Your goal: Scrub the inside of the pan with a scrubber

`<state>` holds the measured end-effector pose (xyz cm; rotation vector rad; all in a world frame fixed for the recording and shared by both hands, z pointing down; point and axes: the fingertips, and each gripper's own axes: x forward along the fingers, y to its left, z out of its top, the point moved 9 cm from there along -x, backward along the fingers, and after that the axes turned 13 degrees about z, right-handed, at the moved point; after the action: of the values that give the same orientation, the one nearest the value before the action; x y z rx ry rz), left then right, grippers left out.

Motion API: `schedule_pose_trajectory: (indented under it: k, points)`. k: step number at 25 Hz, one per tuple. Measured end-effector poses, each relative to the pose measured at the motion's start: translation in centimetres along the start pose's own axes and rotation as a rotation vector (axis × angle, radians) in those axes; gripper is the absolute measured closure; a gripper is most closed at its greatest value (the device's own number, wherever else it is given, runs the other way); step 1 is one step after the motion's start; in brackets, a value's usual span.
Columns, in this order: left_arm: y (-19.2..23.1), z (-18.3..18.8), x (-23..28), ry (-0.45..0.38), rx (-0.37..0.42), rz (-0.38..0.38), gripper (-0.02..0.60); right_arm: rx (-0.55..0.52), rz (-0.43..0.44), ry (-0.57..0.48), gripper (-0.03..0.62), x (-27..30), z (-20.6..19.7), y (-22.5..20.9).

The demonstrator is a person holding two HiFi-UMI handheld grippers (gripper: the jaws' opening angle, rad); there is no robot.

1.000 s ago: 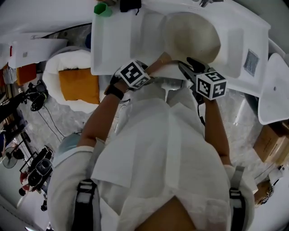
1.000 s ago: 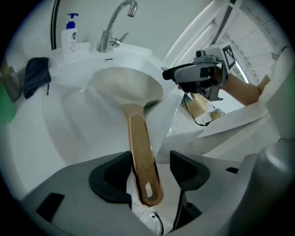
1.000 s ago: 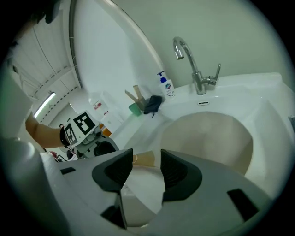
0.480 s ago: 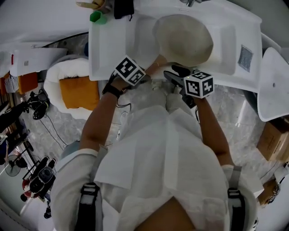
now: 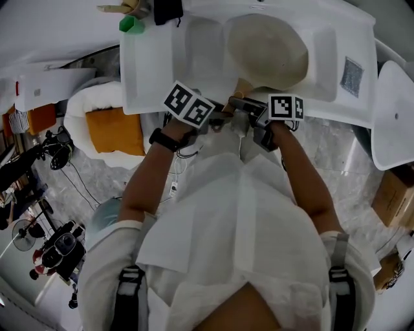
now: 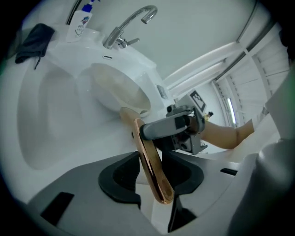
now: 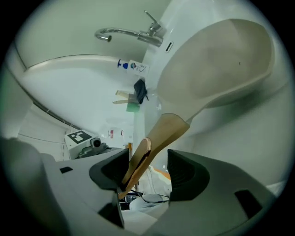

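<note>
Handover stage: left gripper [image 6: 156, 184] jaws just closed, clamping bronze-toned handle [image 6: 147, 152] of cream round pan [image 5: 266, 42]. Right gripper [image 7: 145, 177] jaws just opened wide, handle loose between them. Pan bowl ahead of both grippers, in white sink [image 5: 152, 71]. No scrubber held; scrubbing likely unstarted.

Head view: the left gripper [image 5: 220, 115] and right gripper [image 5: 238, 103] hid most of the pan handle [image 5: 243, 86] (only its root showed). Bottle [image 7: 133, 66] print was illegibly small.

The pan [image 5: 265, 48] lies in the sink [image 5: 155, 71], its handle [image 5: 242, 88] reaching over the near rim. A cup [image 5: 131, 24] and a cloth [image 5: 167, 10] sit at the sink's far left corner, the faucet [image 6: 114, 38] behind its basin.
</note>
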<state>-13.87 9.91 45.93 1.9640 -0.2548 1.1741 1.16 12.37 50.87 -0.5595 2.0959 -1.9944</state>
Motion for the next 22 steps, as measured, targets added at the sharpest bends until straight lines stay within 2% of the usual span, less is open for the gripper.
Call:
schedule_pose_trajectory:
  k: [3,6,8,14,19,22]
  points:
    - [-1.0,0.6,0.0,-0.051,-0.035,-0.063,0.420,0.036,0.053,-0.021,0.365,0.8,0.6,-0.1]
    - [-1.5,0.6,0.4,-0.068,-0.039,-0.084,0.415,0.037,0.074,-0.030,0.367,0.8,0.7,-0.2]
    - [-1.9,0.4,1.0,-0.071,-0.034,-0.095,0.413,0.052,0.081,-0.046,0.390,0.2,0.3,-0.4]
    - [-3.3,0.4,2.7,-0.050,0.004,-0.125,0.388,0.067,0.034,-0.116,0.433,-1.3,-0.8,-0.6]
    - [-5.0,1.4,4.3,-0.068,-0.007,-0.215,0.372,0.070,-0.022,-0.147,0.454,-3.9,-1.0,0.0]
    - [-6.6,2.4,5.6,-0.069,-0.011,-0.274,0.364,0.038,-0.085,-0.137,0.456,-6.1,-0.9,0.5]
